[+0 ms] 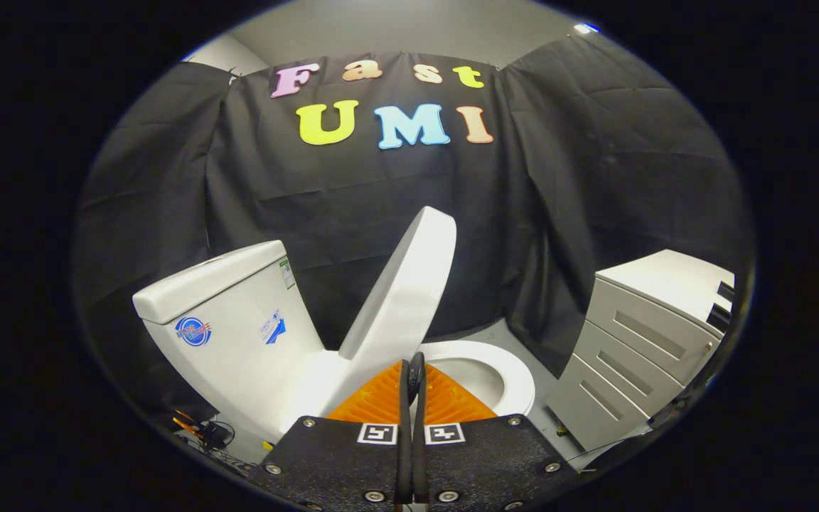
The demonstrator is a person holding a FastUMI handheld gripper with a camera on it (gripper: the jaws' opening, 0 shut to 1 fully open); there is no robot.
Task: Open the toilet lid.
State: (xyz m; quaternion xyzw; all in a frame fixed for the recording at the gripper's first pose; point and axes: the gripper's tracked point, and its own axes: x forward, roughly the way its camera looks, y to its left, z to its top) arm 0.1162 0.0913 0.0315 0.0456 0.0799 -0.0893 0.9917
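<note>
The gripper (414,377), fingers pressed together on nothing, sits just below the glossy white plastic toilet lid (404,291), which rises half-raised, tilting toward the white ceramic tank (228,320).

A white drawer cabinet (648,341) stands on the grey floor (484,331) against the black cloth wall (352,213). Tangled cables (203,430) lie on the floor.
</note>
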